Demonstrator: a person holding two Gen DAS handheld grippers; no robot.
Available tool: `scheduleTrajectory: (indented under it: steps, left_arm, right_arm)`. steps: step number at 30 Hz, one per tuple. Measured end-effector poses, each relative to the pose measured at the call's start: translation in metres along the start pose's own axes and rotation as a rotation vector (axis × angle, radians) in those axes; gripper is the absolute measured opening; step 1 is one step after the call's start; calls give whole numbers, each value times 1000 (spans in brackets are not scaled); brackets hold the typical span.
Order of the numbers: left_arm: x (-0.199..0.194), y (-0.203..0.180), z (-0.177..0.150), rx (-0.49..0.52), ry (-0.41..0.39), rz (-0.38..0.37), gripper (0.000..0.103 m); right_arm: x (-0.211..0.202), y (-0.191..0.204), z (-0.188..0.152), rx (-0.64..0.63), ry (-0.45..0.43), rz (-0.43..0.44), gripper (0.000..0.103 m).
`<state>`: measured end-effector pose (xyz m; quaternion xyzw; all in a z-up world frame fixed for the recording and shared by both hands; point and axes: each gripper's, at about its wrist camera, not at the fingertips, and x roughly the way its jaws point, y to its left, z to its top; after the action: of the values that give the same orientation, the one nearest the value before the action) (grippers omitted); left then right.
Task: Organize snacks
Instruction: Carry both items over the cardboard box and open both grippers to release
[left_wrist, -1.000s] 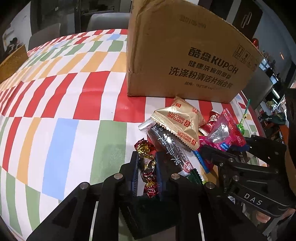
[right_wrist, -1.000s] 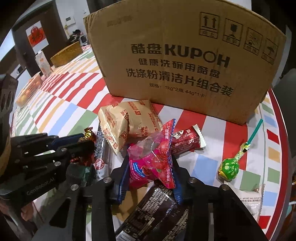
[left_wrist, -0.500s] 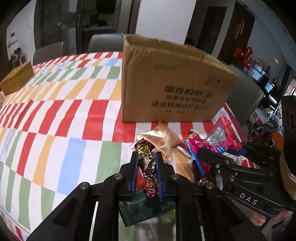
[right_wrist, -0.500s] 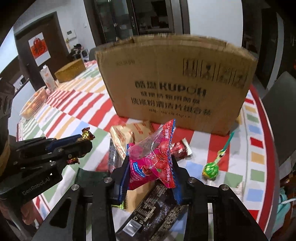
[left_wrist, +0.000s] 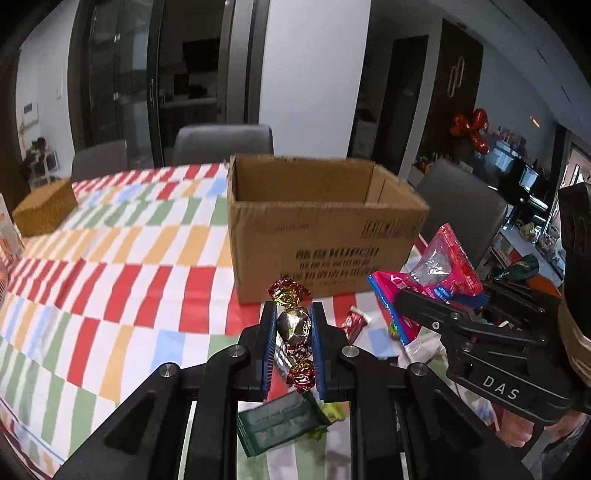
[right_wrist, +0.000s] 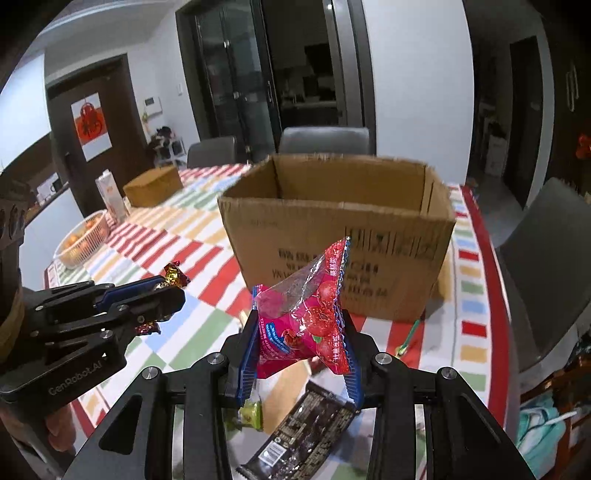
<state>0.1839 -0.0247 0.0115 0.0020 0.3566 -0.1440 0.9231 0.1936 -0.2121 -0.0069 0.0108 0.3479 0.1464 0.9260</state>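
Below centre frame, the left gripper (left_wrist: 293, 338), lifted off the snack pile, stays clamped on a foil-wrapped candy (left_wrist: 294, 325), the right gripper (right_wrist: 301, 345) on a pink cherry-print snack bag (right_wrist: 308, 317), both nearing the open cardboard box (right_wrist: 343, 236) at centre.

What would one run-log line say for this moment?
left gripper: holds foil candy | right gripper: holds pink packet | cardboard box: open

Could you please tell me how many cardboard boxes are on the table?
2: the large open cardboard box ahead of both grippers, and a small closed box at the table's far left.
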Motion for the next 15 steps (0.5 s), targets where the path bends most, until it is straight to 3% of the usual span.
scheduleTrajectory:
  steps: [15]
  left_arm:
    - [-20,-12,56,27,-134,-15,19]
  right_arm:
    - [-31,-10,45,16,-130,-9,40]
